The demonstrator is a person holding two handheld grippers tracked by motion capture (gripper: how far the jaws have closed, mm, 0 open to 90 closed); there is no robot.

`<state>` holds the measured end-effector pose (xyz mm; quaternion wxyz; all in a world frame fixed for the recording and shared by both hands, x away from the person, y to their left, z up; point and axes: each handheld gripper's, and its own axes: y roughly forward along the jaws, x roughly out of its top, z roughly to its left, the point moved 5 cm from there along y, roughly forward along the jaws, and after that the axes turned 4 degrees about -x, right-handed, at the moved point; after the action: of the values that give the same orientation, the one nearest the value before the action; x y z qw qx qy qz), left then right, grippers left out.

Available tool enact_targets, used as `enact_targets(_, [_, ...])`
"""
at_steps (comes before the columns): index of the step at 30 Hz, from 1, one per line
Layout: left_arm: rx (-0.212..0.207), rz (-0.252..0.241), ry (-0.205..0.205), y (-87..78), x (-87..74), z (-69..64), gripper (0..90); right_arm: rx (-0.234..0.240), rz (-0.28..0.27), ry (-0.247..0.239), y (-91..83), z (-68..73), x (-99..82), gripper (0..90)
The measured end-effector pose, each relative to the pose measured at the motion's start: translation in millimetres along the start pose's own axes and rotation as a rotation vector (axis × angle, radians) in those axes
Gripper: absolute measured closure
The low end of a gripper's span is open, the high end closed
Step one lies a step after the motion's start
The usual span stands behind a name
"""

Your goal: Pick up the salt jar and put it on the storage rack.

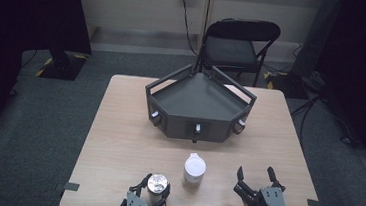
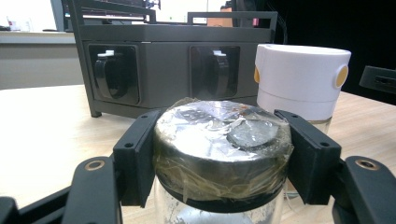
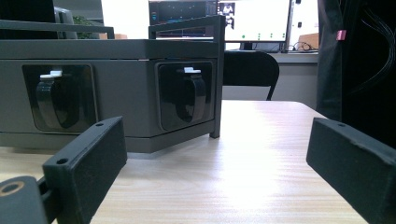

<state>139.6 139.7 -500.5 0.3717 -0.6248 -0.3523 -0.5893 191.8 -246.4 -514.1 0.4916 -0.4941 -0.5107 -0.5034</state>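
No readable text, labels, brands or numbers anywhere, distant monitor screens [image 3: 243,21] show marks too small to read

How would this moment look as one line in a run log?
left gripper: shut on foil-topped jar | right gripper: open, empty | white-lidded jar: standing beside

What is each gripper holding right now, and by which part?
The left gripper is clamped on the jar by its foil-wrapped lid, one pad on each side. The right gripper stands open over bare table, holding nothing.
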Motion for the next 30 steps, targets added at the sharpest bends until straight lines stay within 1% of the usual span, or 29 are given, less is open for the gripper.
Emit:
enact_targets(4, [-0.006, 0.0, 0.005, -0.5, 0.1, 1.0, 35.1, 0.0, 0.0, 0.0, 0.0, 0.0, 0.0, 3.5])
enact_targets(7, [-0.01, -0.009, 0.0, -0.7, -0.2, 1.6, 35.1, 0.0, 0.0, 0.0, 0.0, 0.0, 0.0, 3.5])
enact_targets(9, [-0.025, -0.009, -0.002, -1.3, 2.7, 4.1, 35.1, 0.0, 0.0, 0.0, 0.0, 0.0, 0.0, 3.5])
enact_targets(12, [-0.036, -0.014, 0.012, -1.7, 6.8, 5.9, 35.1, 0.0, 0.0, 0.0, 0.0, 0.0, 0.0, 3.6])
enact_targets(14, [-0.045, -0.022, 0.007, -2.7, 9.8, 8.0, 35.1, 0.0, 0.0, 0.0, 0.0, 0.0, 0.0, 3.5])
enact_targets(16, [-0.063, -0.027, 0.002, -3.5, 13.0, 11.4, 35.1, 0.0, 0.0, 0.0, 0.0, 0.0, 0.0, 3.6])
enact_targets(17, [-0.063, -0.027, 0.002, -3.5, 13.0, 11.4, 35.1, 0.0, 0.0, 0.0, 0.0, 0.0, 0.0, 3.6])
enact_targets(18, [-0.08, -0.036, -0.003, -4.1, 14.9, 14.1, 35.1, 0.0, 0.0, 0.0, 0.0, 0.0, 0.0, 3.6])
enact_targets(22, [-0.09, -0.037, -0.009, -3.6, 19.3, 15.6, 35.1, 0.0, 0.0, 0.0, 0.0, 0.0, 0.0, 3.6])
enact_targets(25, [-0.096, -0.039, -0.006, -3.2, 21.0, 15.5, 35.1, 0.0, 0.0, 0.0, 0.0, 0.0, 0.0, 3.5])
enact_targets(28, [-0.113, -0.038, 0.013, -2.9, 26.3, 16.5, 35.1, 0.0, 0.0, 0.0, 0.0, 0.0, 0.0, 3.6])
enact_targets(30, [-0.116, -0.04, 0.013, -2.5, 27.8, 17.0, 35.1, 0.0, 0.0, 0.0, 0.0, 0.0, 0.0, 3.5])
